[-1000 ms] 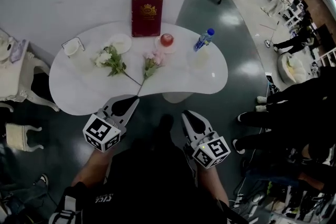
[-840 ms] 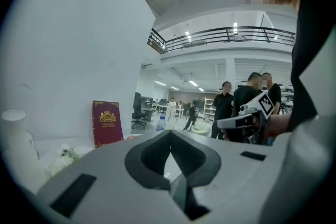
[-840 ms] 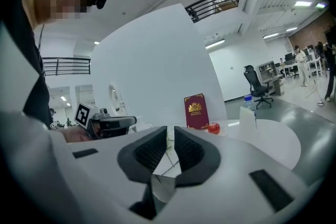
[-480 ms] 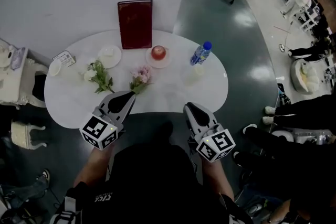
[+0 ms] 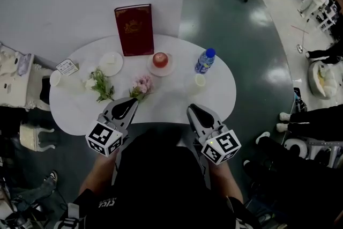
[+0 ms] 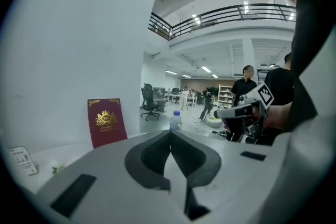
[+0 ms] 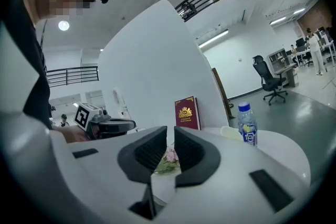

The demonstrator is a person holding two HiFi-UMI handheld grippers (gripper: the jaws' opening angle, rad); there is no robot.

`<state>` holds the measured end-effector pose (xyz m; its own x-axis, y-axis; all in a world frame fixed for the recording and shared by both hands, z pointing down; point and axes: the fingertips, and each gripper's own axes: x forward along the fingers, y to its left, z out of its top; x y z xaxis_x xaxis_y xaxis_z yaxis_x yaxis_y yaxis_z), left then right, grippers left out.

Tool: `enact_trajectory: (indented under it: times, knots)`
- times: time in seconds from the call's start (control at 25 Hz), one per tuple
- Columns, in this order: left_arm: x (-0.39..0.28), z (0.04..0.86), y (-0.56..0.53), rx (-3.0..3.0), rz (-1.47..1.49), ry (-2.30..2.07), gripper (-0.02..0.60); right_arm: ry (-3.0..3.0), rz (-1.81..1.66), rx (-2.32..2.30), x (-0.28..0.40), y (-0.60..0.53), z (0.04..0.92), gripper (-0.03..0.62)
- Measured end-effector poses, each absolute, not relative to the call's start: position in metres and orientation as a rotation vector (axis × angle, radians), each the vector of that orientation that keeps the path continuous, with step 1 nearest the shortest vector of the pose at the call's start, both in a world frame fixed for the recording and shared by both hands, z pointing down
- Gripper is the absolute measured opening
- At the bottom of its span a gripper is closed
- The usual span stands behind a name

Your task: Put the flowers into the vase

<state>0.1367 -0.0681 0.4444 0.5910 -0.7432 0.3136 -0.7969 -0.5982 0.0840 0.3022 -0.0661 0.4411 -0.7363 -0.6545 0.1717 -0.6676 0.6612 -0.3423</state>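
Two flower sprigs lie on the white table: a white one at the left and a pink one nearer the middle. The pink flowers also show far off through the slit of the right jaws. A clear glass vessel stands at the table's left end, and a clear glass beside the bottle. My left gripper is shut and empty, its tip at the near table edge just short of the pink sprig. My right gripper is shut and empty at the near edge.
A red book stands upright at the back against the wall. An apple on a plate, an empty plate, a small card and a water bottle share the table. Office chairs and people are far right.
Both grippers have moved forward toward the table, still shut. The table and flowers now sit closer, and the left tip reaches the near edge by the pink sprig.
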Motion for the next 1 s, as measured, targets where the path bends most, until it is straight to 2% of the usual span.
enact_trajectory:
  times: [0.6, 0.72, 1.0]
  knots:
    - [0.088, 0.538, -0.1, 2.499, 0.612, -1.062, 0.018, -2.715, 0.637, 1.121, 0.251, -0.108, 0.463, 0.031]
    - [0.082, 0.556, -0.1, 2.445, 0.659, -1.046, 0.112, -2.712, 0.655, 1.088, 0.244, -0.112, 0.47, 0.031]
    - [0.079, 0.603, -0.095, 2.309, 0.867, -0.95, 0.179, -2.735, 0.723, 0.969, 0.239, -0.119, 0.483, 0.031]
